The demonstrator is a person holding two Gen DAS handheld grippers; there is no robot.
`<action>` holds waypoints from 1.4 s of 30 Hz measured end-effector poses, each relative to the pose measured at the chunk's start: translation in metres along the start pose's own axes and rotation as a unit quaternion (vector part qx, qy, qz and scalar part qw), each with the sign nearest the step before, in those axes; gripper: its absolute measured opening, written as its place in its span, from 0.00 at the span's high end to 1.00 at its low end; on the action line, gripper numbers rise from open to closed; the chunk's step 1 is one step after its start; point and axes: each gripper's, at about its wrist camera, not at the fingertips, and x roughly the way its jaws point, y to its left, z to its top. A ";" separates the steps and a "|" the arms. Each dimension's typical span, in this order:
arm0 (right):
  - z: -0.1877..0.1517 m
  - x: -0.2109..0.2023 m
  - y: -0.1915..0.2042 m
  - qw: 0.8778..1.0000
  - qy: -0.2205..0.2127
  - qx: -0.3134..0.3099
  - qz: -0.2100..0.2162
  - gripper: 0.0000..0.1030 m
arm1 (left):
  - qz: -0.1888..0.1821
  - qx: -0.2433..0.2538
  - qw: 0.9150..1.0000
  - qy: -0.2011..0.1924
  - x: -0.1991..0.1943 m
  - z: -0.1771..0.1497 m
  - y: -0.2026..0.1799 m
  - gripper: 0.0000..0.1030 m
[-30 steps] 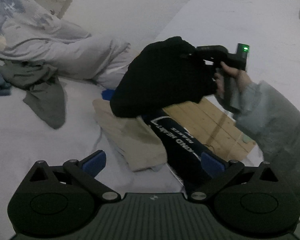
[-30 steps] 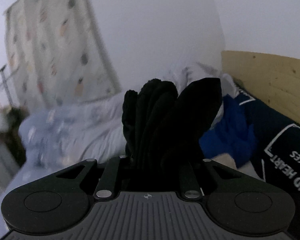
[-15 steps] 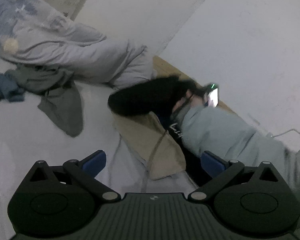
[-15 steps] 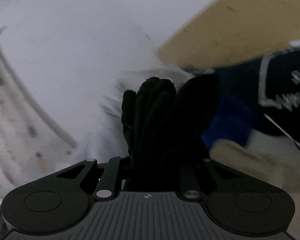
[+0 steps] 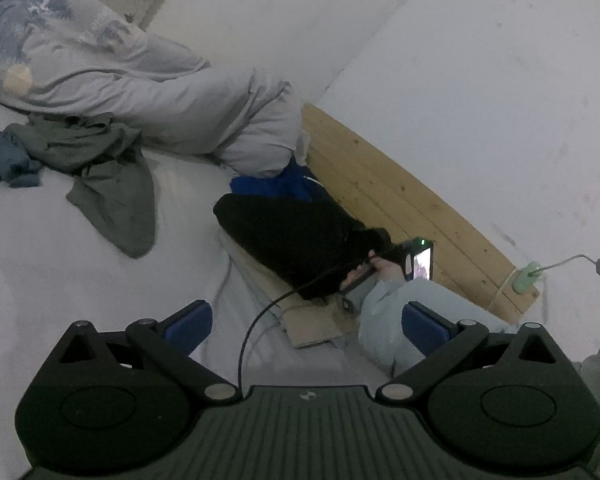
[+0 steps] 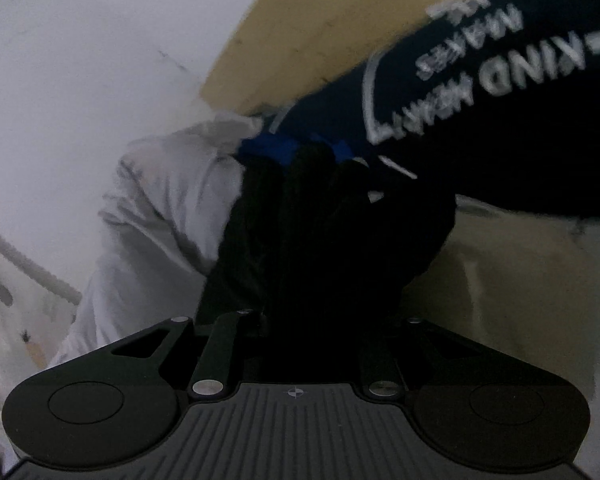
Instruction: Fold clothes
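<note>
Black knit fabric fills the jaws of my right gripper [image 6: 316, 320]: they are clamped tight on a folded black garment [image 5: 296, 240], which lies on top of a beige folded garment [image 5: 312, 320] beside the wooden headboard [image 5: 400, 200]. A blue garment [image 5: 276, 186] sits just beyond it, against the headboard, and a navy printed one [image 6: 500, 120] lies along the boards. My left gripper [image 5: 304, 320] hangs spread wide with nothing between its blue pads [image 5: 188, 322]. Farther from the headboard, a grey-green garment [image 5: 112, 184] sprawls on the white sheet [image 5: 60, 280], below the pale quilt [image 5: 140, 92].
</note>
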 end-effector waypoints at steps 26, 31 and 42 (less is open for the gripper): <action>-0.026 -0.032 0.100 0.920 0.033 -0.387 -0.045 0.51 | 0.027 -0.002 0.999 0.020 0.007 -0.008 -0.004 0.00; -0.055 0.025 0.098 0.867 0.089 -0.478 -0.109 0.53 | 0.027 0.016 0.999 0.044 0.008 -0.016 -0.011 0.00; -0.074 -0.023 0.130 0.836 0.081 -0.531 -0.113 0.24 | 0.021 0.025 0.997 0.065 0.001 -0.023 -0.026 0.00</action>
